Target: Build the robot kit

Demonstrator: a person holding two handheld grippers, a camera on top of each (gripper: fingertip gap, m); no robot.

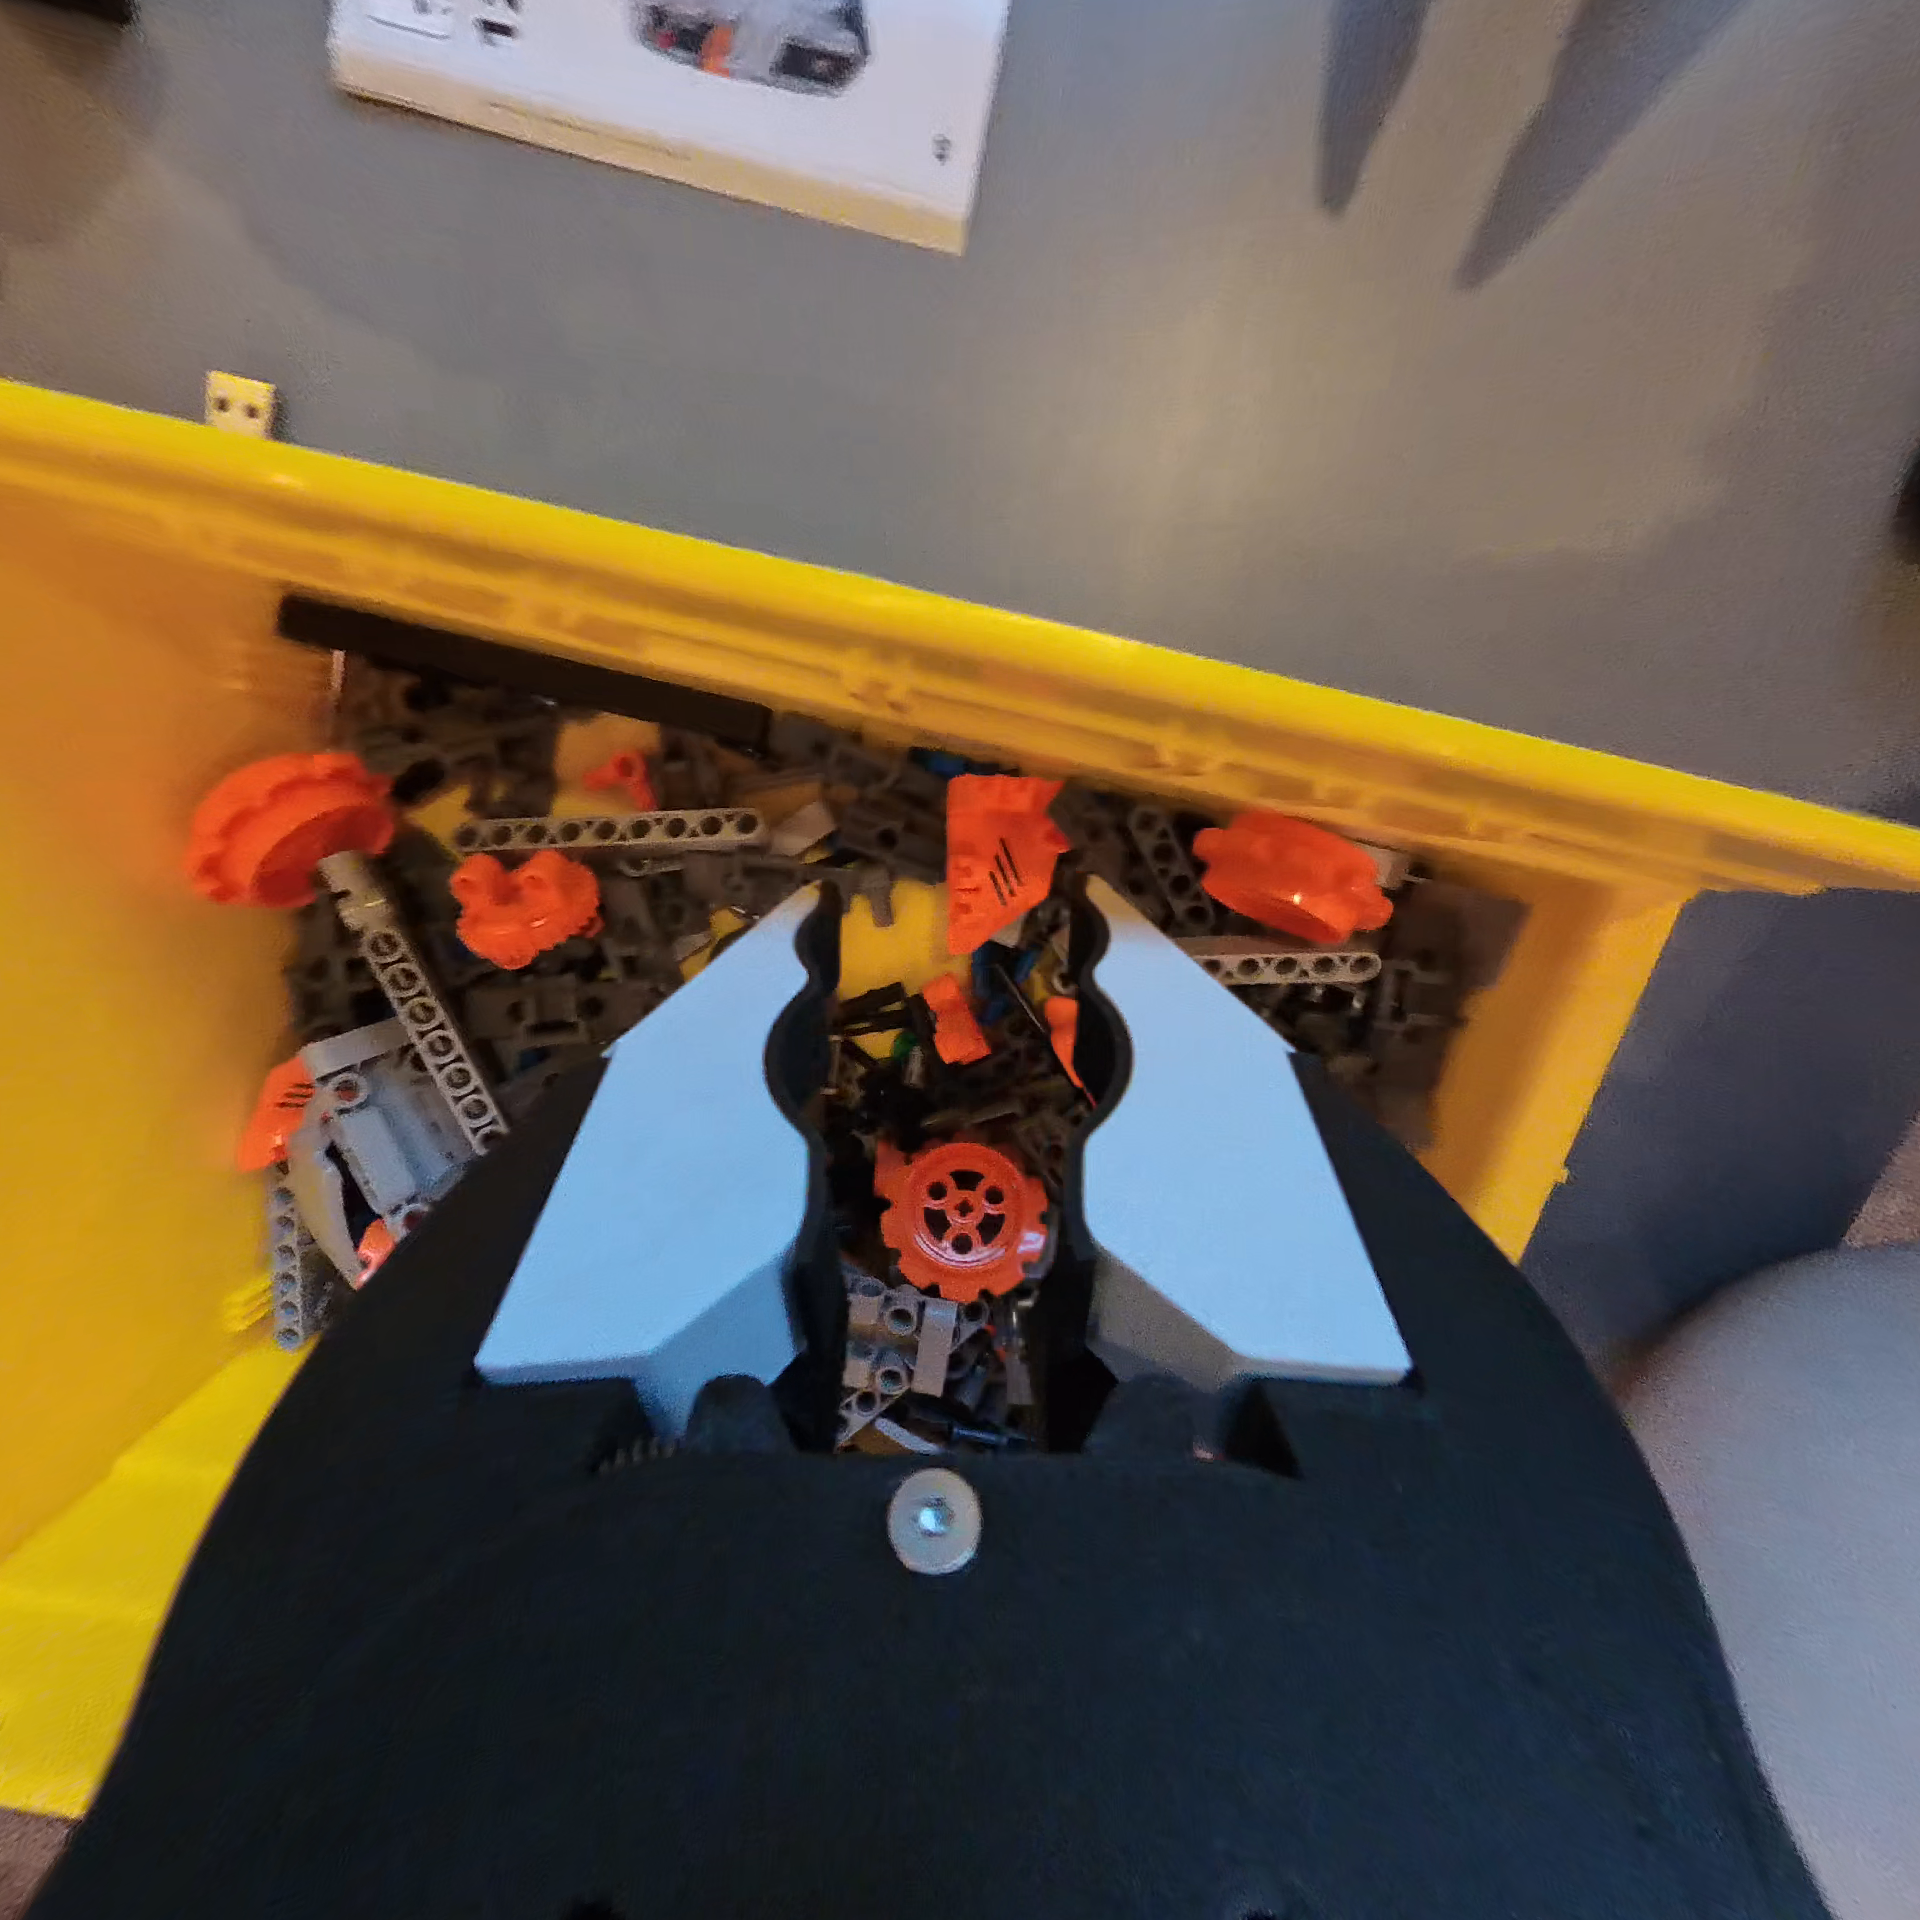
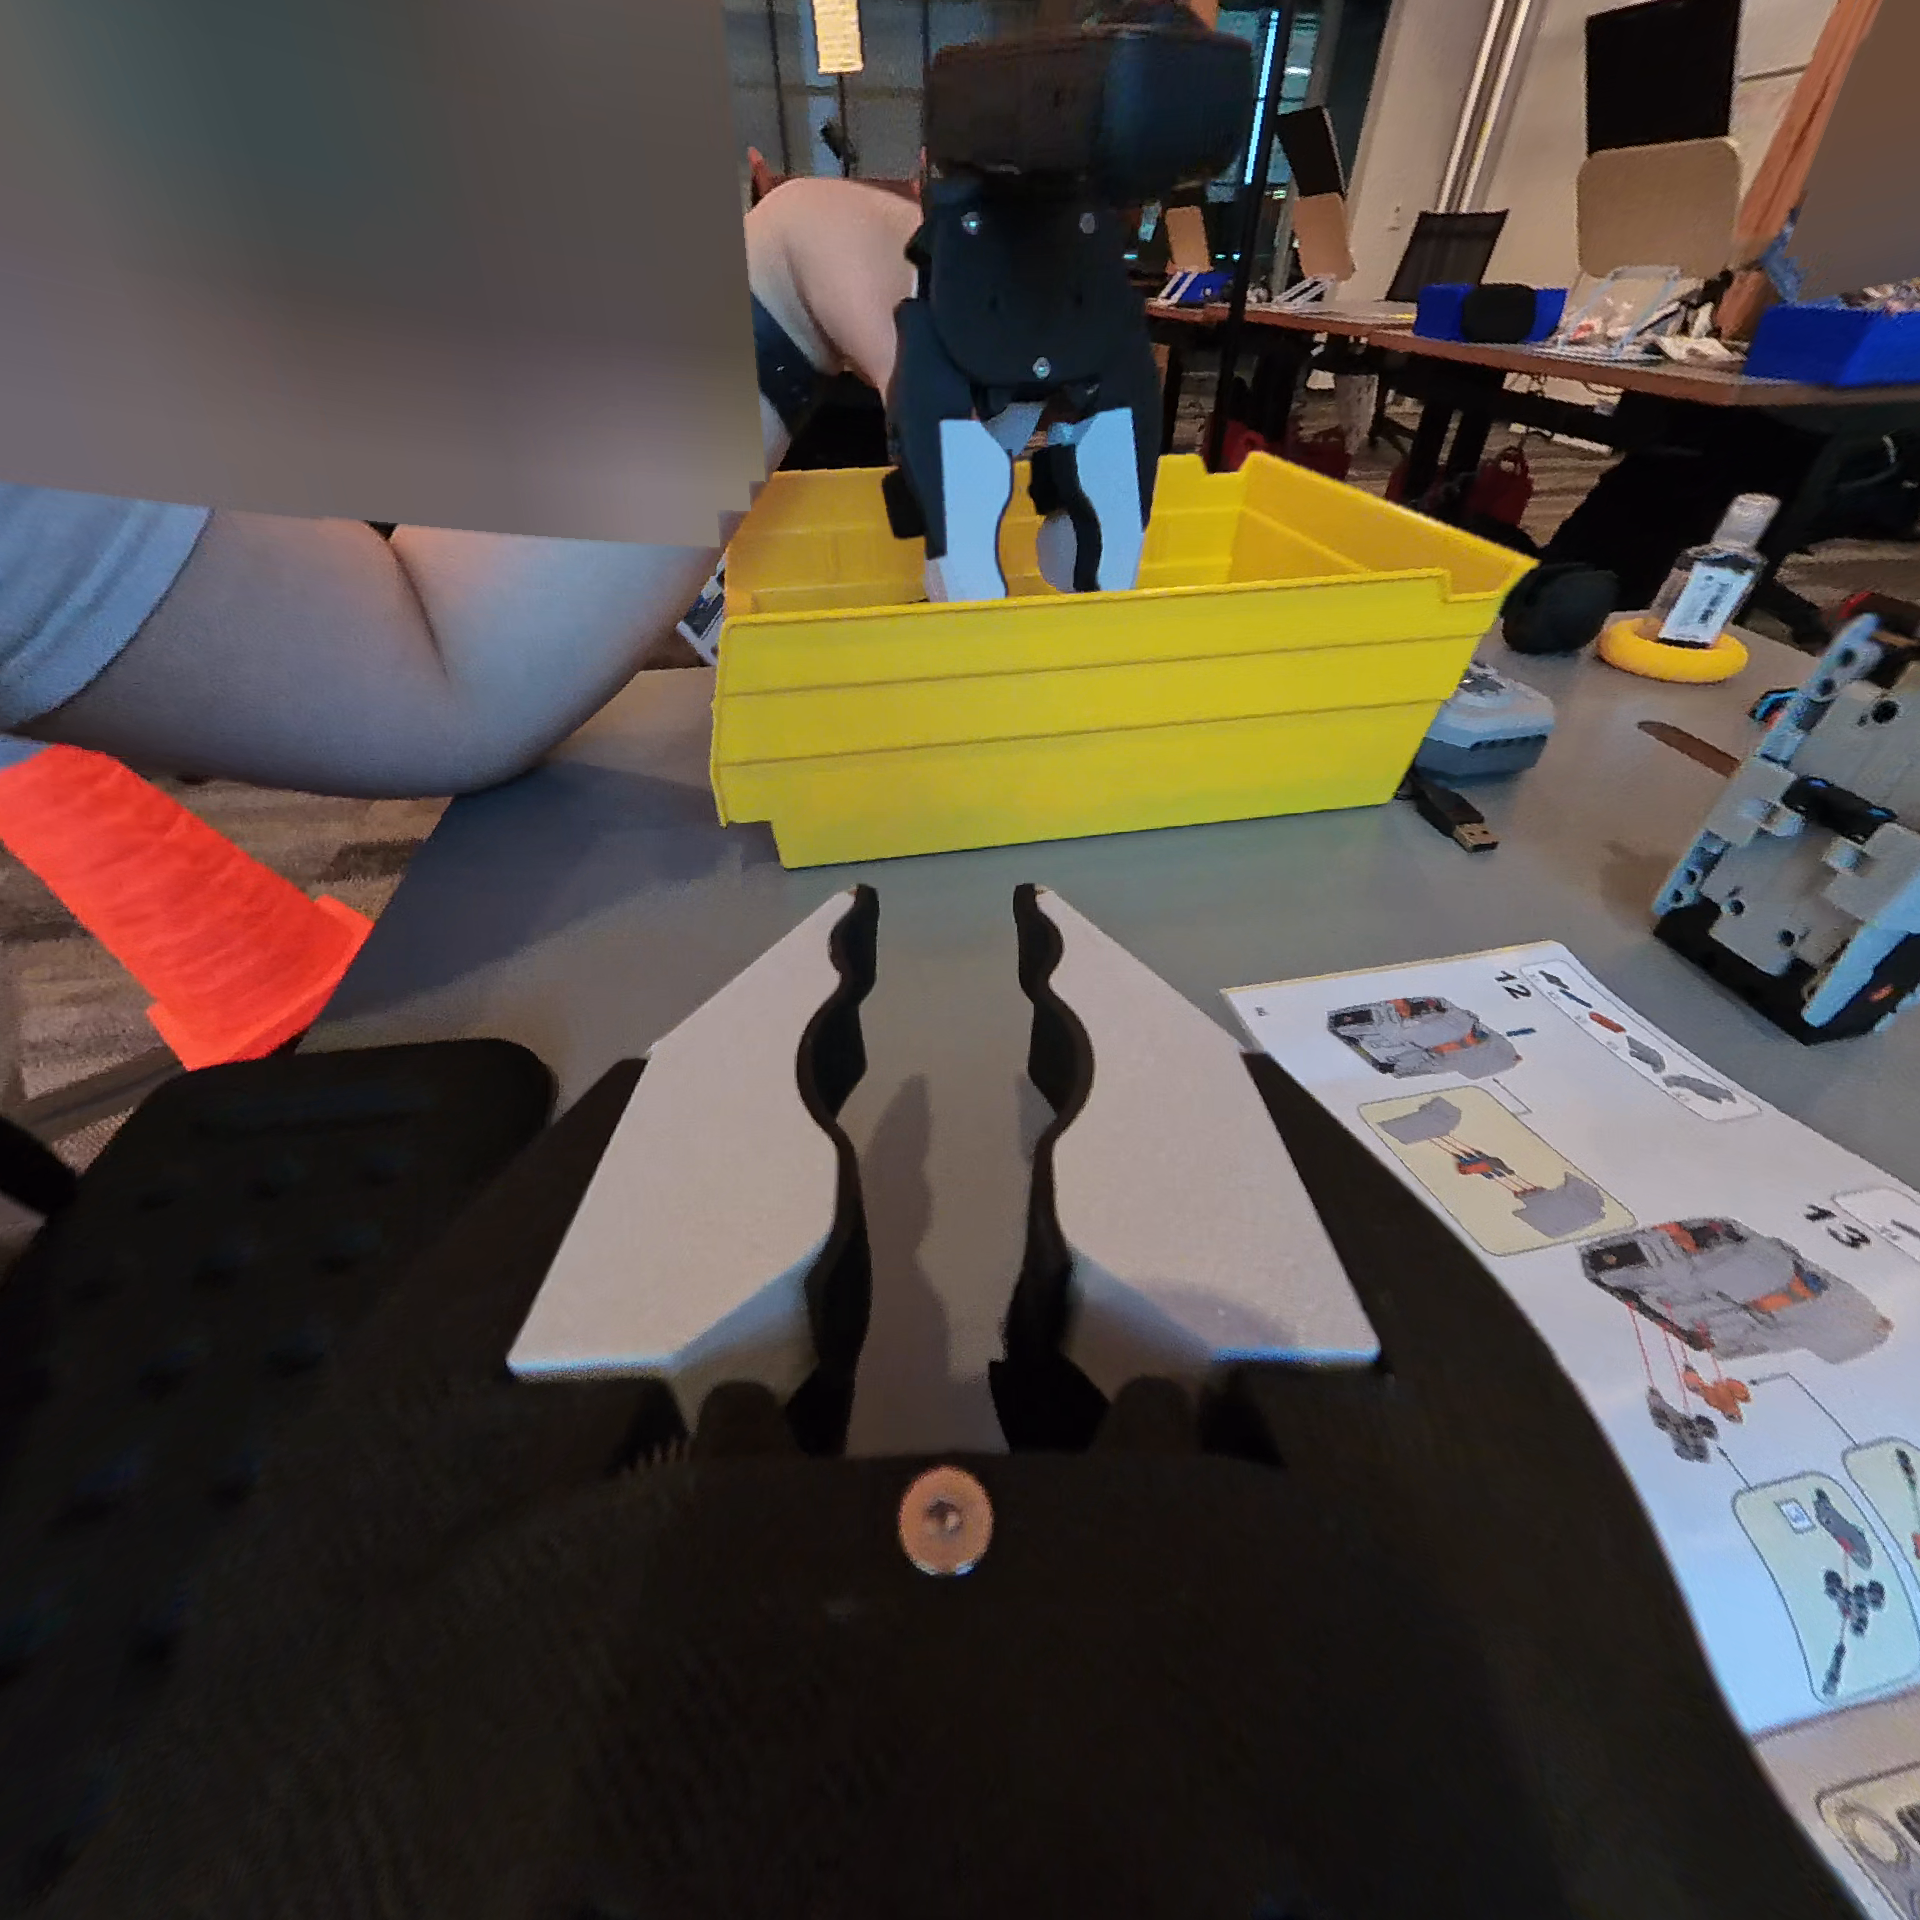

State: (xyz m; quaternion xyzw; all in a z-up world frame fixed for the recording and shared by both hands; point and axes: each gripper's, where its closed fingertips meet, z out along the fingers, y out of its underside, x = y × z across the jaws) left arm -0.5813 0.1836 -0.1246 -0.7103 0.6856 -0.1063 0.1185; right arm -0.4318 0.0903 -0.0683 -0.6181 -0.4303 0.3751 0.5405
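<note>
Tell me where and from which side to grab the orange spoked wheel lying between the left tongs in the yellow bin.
Probably take the orange spoked wheel by its toothed rim, from straight above. It lies flat, face up, on the loose parts in the yellow bin, so opposite edges are exposed. The left tongs are open above it and roughly straddle it already; nearby parts may crowd the tips.

Printed step numbers stood on the instruction sheet (image 2: pixel 1621 1278) on the tabletop (image 2: pixel 1195 904); a barcode label was on the small bottle (image 2: pixel 1714 577). Booklet (image 1: pixel 675 94) print was too blurred.
</note>
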